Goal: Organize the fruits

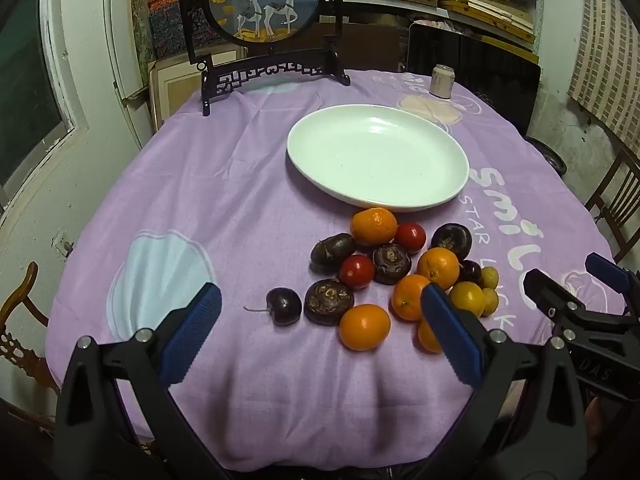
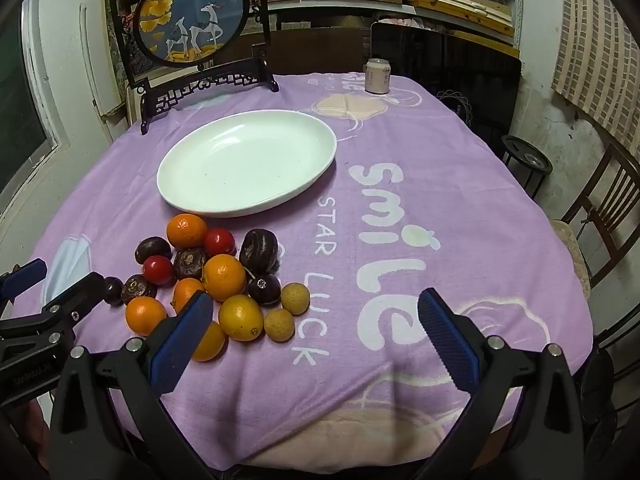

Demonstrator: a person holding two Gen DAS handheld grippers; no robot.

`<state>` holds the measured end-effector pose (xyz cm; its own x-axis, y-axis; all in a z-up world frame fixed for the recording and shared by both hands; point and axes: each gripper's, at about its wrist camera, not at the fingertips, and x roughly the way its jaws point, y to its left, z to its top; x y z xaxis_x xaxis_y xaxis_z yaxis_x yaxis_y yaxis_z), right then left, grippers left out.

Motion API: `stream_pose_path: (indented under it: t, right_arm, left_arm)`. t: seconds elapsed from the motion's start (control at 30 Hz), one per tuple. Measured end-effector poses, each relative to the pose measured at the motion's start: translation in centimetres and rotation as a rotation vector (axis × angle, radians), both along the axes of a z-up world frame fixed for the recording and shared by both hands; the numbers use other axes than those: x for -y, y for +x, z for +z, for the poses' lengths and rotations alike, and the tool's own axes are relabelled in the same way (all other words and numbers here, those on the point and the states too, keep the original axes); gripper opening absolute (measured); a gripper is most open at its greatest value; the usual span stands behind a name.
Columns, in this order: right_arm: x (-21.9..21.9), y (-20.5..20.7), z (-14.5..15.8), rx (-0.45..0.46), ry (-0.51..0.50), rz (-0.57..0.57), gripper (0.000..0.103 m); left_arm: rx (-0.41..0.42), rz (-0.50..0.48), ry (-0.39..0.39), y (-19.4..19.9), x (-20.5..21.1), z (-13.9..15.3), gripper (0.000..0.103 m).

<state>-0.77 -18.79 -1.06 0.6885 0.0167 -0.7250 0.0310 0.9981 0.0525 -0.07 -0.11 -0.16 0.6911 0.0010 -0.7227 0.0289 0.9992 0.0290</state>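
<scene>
A pile of fruit lies on the purple tablecloth just in front of a white plate (image 1: 378, 158) (image 2: 246, 162) that holds nothing. The pile has several oranges (image 1: 364, 327) (image 2: 224, 277), two red tomatoes (image 1: 357, 271) (image 2: 158, 269), dark water chestnuts (image 1: 329, 301) (image 2: 259, 251), a cherry (image 1: 284, 306) and small yellow-brown longans (image 2: 279, 324). My left gripper (image 1: 320, 304) is open above the near edge of the pile, nothing between its fingers. My right gripper (image 2: 316, 312) is open to the right of the pile, over bare cloth.
A round framed deer picture on a black stand (image 1: 264, 4) (image 2: 192, 16) and a drink can (image 1: 442, 81) (image 2: 378, 76) stand at the table's far side. Wooden chairs (image 2: 600, 216) (image 1: 20, 320) sit beside the table. Shelves fill the back wall.
</scene>
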Motion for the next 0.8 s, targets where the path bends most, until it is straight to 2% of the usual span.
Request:
stream_pose_path:
  t: [0.8]
  right_arm:
    - [-0.31, 0.06, -0.20, -0.005, 0.000, -0.001, 0.102]
  left_arm:
    - [-0.019, -0.008, -0.008, 0.05, -0.12, -0.38, 0.101]
